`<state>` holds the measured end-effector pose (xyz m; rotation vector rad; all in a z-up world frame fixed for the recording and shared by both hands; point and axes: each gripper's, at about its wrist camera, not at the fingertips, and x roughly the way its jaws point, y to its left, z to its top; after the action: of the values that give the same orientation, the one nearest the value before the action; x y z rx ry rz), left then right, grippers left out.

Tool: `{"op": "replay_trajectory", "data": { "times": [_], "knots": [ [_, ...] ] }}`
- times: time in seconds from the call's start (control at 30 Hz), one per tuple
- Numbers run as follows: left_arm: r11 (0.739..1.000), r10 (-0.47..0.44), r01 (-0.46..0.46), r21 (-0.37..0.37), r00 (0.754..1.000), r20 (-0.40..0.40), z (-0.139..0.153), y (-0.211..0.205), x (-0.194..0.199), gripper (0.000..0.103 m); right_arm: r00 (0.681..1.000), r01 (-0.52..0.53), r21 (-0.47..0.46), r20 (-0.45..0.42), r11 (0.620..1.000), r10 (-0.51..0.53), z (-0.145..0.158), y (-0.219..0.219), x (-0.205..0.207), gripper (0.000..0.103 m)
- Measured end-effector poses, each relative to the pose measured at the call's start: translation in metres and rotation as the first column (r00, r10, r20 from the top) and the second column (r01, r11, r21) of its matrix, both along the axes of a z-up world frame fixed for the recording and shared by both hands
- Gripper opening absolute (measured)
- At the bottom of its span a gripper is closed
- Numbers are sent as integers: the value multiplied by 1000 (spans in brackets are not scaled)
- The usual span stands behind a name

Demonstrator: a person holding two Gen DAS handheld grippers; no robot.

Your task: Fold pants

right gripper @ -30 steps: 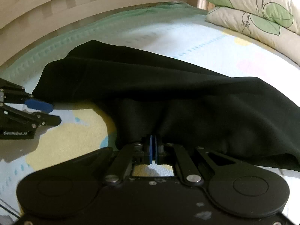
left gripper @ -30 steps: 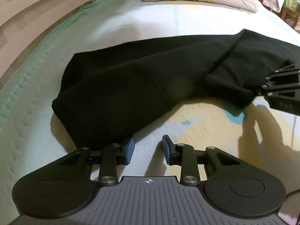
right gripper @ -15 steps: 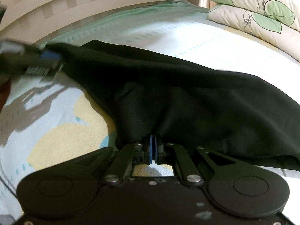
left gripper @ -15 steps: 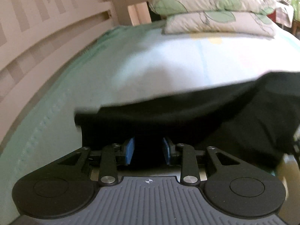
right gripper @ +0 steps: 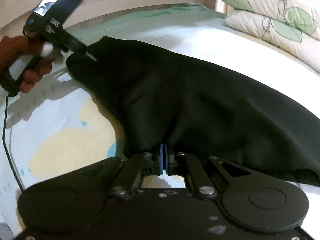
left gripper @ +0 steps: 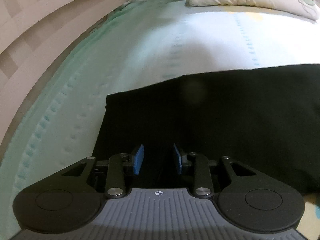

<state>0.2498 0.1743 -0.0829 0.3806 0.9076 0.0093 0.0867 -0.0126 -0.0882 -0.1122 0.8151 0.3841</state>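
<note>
Pants (right gripper: 180, 100), black and matte, lie spread across the quilted bed (left gripper: 180, 46). The right gripper (right gripper: 163, 159) has its fingers clamped on a bunched edge; the left gripper (left gripper: 158, 159), tilted down, holds blue-padded fingers apart over the cloth.

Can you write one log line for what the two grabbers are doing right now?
left gripper: open, over soft black fabric pants | right gripper: shut on pants edge | fold: not finished

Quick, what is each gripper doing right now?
Left gripper: open, over the pants.
Right gripper: shut on the pants.
</note>
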Motion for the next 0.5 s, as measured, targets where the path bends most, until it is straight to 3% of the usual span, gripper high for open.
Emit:
{"op": "replay_trajectory", "data": {
  "times": [0.13,0.3,0.4,0.5],
  "knots": [
    [1000,19,-20,-21,1000,-7,15,-5,-10,31,999,-18,-39,29,999,19,2,6,-7,5],
    [987,-162,162,10,986,25,23,-42,-61,32,995,79,58,55,995,-82,16,-11,-25,11],
    [968,-251,251,19,968,5,19,-60,-80,32,997,60,102,41,993,-64,17,-11,-40,14],
    [963,-270,270,9,963,0,16,-68,-79,32,998,12,75,60,997,-16,15,0,-50,16]
  ]
}}
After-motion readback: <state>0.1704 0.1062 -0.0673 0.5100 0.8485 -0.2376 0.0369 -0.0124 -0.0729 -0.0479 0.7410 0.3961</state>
